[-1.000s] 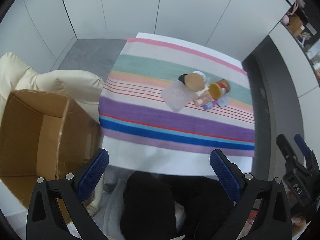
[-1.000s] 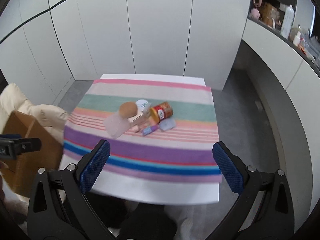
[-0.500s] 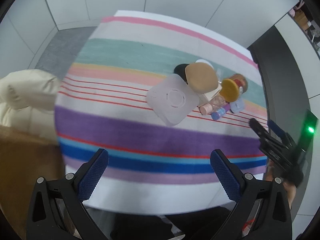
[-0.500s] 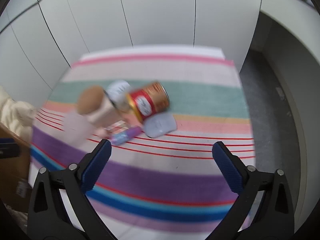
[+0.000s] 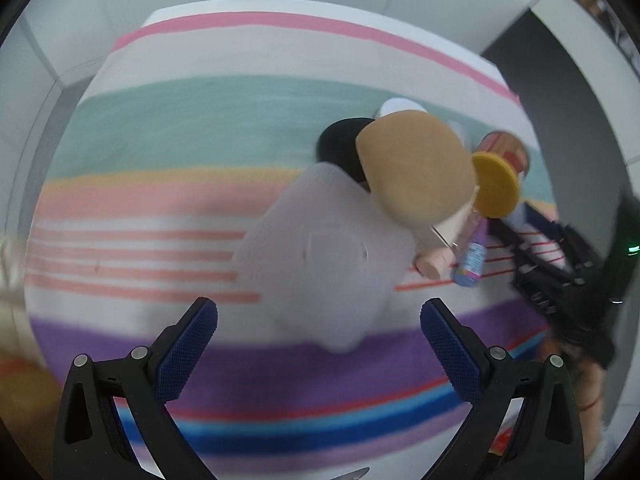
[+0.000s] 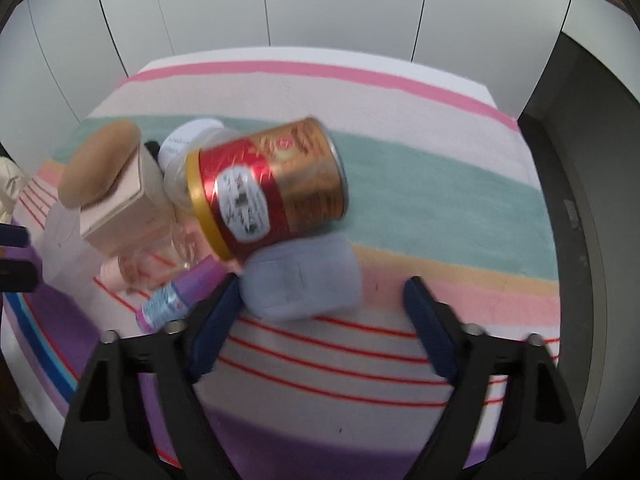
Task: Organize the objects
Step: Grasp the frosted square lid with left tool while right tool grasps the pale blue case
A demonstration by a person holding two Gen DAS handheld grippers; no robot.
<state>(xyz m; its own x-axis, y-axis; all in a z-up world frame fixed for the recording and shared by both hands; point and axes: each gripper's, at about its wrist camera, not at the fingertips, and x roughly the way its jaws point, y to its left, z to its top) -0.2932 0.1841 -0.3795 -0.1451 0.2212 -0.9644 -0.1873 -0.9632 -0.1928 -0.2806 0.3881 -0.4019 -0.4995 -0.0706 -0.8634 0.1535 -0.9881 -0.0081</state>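
Observation:
A pile of small items lies on the striped tablecloth point(image 6: 400, 208). My right gripper point(image 6: 322, 292) hangs low over a pale blue translucent case point(image 6: 304, 280); its jaws are closing with the case between them, and the right pad stands apart from it. Behind the case a red and gold can point(image 6: 272, 184) lies on its side. My left gripper point(image 5: 318, 320) is open just above a frosted white square container point(image 5: 324, 256). A tan round lid point(image 5: 416, 168) on a beige box point(image 6: 116, 208), a purple bottle point(image 5: 472, 256) and the can's yellow lid point(image 5: 494, 184) sit beside it.
A white-lidded jar point(image 6: 192, 140) and a black object point(image 5: 340, 144) sit behind the pile. White wall panels point(image 6: 340, 0) close the far side. A dark floor strip point(image 6: 580, 160) runs along the table's right edge. The right gripper's body point(image 5: 560, 272) shows at the right of the left wrist view.
Both grippers have come down toward the pile, which now fills each view. The right jaws have narrowed around the blue case. The cardboard box has almost left the left wrist view.

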